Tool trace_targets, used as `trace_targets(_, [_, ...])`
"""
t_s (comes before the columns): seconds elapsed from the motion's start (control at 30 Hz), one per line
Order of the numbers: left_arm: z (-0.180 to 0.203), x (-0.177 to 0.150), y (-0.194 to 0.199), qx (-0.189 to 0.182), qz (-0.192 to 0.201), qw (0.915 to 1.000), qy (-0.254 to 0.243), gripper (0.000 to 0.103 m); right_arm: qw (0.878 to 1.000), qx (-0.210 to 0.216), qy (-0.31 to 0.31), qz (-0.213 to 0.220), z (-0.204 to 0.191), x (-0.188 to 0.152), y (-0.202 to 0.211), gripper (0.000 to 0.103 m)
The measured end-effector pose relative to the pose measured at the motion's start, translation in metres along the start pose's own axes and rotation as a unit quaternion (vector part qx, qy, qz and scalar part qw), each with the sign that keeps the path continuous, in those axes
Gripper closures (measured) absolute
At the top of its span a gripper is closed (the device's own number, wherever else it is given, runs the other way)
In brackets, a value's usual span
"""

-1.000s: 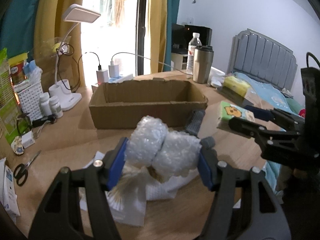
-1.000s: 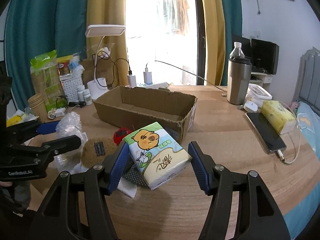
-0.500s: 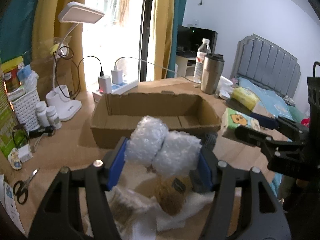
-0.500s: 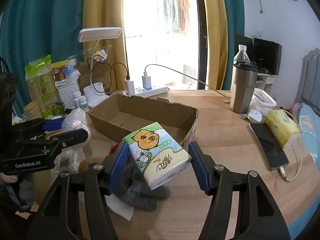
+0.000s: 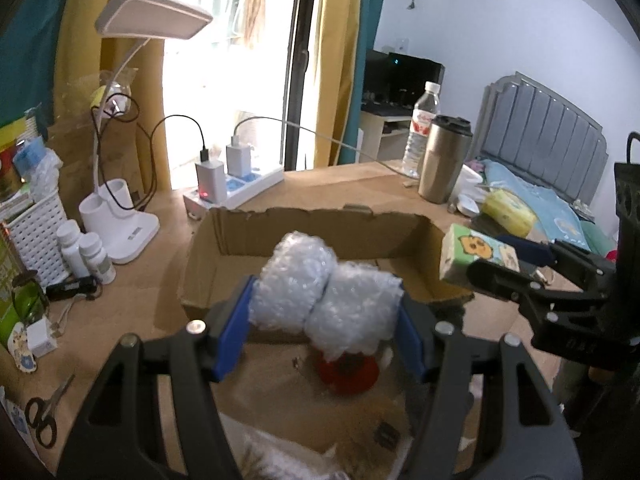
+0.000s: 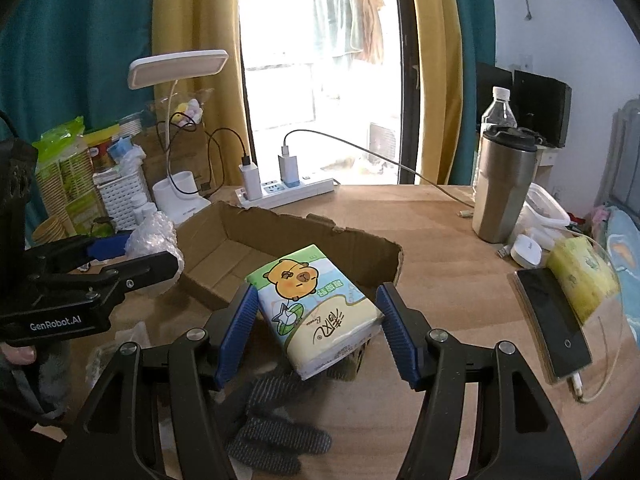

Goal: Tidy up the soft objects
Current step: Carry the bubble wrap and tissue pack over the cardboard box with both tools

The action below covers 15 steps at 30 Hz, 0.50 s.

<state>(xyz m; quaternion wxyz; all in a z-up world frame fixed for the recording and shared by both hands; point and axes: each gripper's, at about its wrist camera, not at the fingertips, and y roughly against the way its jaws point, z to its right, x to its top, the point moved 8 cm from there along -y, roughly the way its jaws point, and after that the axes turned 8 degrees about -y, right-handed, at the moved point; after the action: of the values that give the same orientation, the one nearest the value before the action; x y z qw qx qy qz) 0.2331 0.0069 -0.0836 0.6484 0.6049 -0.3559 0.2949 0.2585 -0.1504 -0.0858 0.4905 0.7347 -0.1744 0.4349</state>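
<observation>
My left gripper (image 5: 324,312) is shut on a wad of bubble wrap (image 5: 326,288) and holds it in the air just above the near wall of an open cardboard box (image 5: 320,220). My right gripper (image 6: 314,320) is shut on a tissue pack with a cartoon capybara (image 6: 316,304) and holds it above the box's near right corner (image 6: 384,256). The tissue pack also shows in the left wrist view (image 5: 476,258), and the bubble wrap in the right wrist view (image 6: 154,234). A grey knitted glove (image 6: 276,428), a red soft thing (image 5: 348,368) and a brown fuzzy thing (image 5: 376,420) lie on the table below.
A desk lamp (image 5: 120,216), pill bottles (image 5: 86,256), a white basket (image 5: 34,240) and scissors (image 5: 42,416) stand left. A power strip (image 6: 286,192) lies behind the box. A steel tumbler (image 6: 502,192), water bottle (image 6: 498,114), phone (image 6: 554,326) and yellow tissue pack (image 6: 582,276) are right.
Both grippers have risen and moved forward toward the box with their loads. The bubble wrap now hangs over the box's near wall and the tissue pack over its right corner.
</observation>
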Motion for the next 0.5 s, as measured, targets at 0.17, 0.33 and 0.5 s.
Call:
trace_targets(0.17, [-0.002, 0.007, -0.015, -0.002, -0.006, 1.0000, 0.001, 0.038, 1.000, 0.006, 0.000, -0.007, 0.002, 0.008, -0.017, 0.038])
trace_targets(0.33, [-0.004, 0.008, -0.033, -0.004, -0.021, 0.9997, 0.006, 0.038, 1.000, 0.013, 0.000, -0.018, 0.003, 0.010, -0.032, 0.038])
trace_targets(0.5, [-0.005, 0.006, -0.049, -0.007, -0.037, 0.9992, 0.012, 0.038, 0.999, 0.017, -0.005, -0.032, 0.007, 0.008, -0.048, 0.038])
